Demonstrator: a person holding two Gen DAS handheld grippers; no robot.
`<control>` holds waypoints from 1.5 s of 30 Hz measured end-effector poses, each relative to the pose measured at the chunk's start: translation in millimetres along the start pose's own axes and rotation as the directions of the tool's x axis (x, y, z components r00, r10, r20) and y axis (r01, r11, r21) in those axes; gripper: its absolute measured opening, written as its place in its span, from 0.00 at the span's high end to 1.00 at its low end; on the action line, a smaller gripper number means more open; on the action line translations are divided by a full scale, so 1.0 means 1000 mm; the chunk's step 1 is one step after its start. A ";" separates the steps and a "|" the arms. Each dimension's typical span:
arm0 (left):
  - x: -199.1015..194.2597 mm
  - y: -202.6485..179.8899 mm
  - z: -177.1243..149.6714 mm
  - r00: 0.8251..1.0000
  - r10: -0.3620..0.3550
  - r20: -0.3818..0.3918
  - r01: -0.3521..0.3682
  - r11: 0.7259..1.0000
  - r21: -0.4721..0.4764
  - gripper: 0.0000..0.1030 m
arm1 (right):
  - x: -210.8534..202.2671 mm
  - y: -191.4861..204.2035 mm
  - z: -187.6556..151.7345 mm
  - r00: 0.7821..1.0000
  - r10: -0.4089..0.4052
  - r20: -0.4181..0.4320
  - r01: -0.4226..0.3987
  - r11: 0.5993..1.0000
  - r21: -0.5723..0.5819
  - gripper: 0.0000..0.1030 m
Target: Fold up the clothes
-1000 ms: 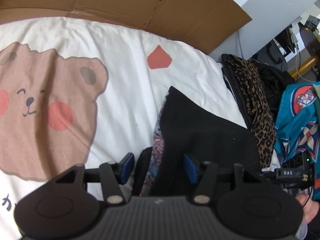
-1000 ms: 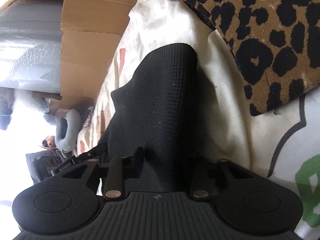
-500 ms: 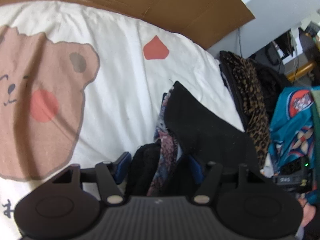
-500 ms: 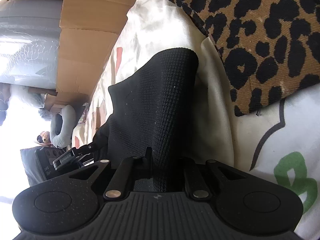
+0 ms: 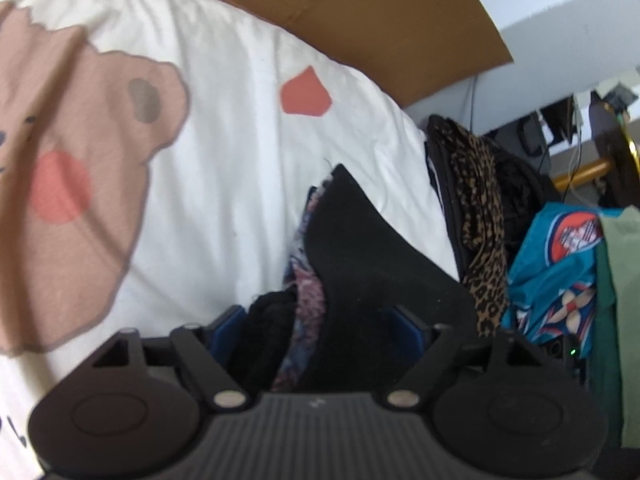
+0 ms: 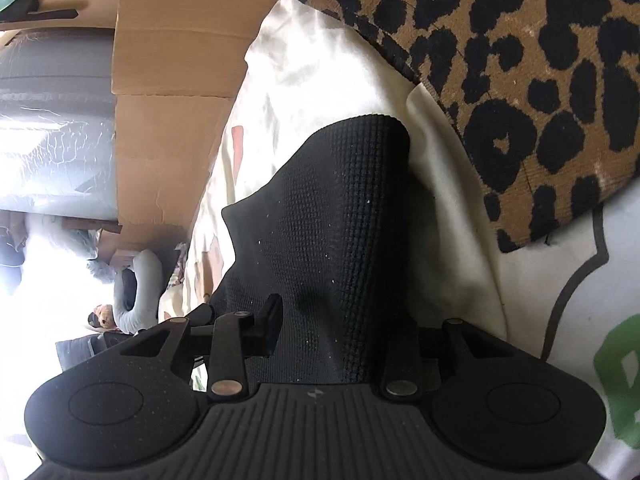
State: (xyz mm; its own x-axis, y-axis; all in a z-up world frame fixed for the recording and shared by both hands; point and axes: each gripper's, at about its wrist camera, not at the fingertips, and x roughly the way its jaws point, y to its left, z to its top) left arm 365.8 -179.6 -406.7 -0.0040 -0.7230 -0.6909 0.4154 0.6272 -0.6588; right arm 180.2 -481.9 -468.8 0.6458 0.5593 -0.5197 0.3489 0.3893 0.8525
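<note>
We see a white bedsheet printed with a brown cartoon bear spread over the work surface, and a flat brown cardboard sheet stands behind it toward twelve o'clock. On the sheet lies the task's thing, a folded black waffle-knit garment, whose dark outer layer covers a patterned purple-and-pink inner layer that shows along the fold's left edge. In the right wrist view the same garment rises as a grid-textured black hump against the pale sheet.

The left gripper has this bundle between its blue-padded fingers; its jaws are opening and the pads stand off the cloth. The right gripper also straddles the black fabric, its jaws are opening too, and the one finger we can see sits just beside the cloth rather than pinching it.

At three o'clock in the left wrist view we count one leopard-print garment draped over a dark pile, and beside it one teal patterned cloth and one green cloth. The leopard-print garment fills the right wrist view at one o'clock.
</note>
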 end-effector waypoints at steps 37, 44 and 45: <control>-0.137 -0.103 -0.037 0.946 0.256 0.198 -0.246 0.966 -0.073 0.73 | -0.036 0.171 -0.022 0.965 -0.259 0.049 0.254 0.862 -0.438 0.92; -0.177 -0.147 -0.043 0.921 0.278 0.274 -0.264 0.960 -0.088 0.73 | -0.068 0.211 -0.025 0.977 -0.198 0.081 0.212 0.847 -0.487 0.92; -0.181 -0.153 -0.043 0.917 0.279 0.284 -0.264 0.960 -0.089 0.73 | -0.074 0.218 -0.025 0.977 -0.194 0.088 0.212 0.841 -0.498 0.92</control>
State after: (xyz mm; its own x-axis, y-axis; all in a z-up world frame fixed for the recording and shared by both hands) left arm 263.4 -132.6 -193.7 0.3704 -0.5707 -0.7329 0.3192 0.8191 -0.4766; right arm 191.7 -420.2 -245.9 0.6227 0.4067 -0.6684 0.0923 0.8101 0.5790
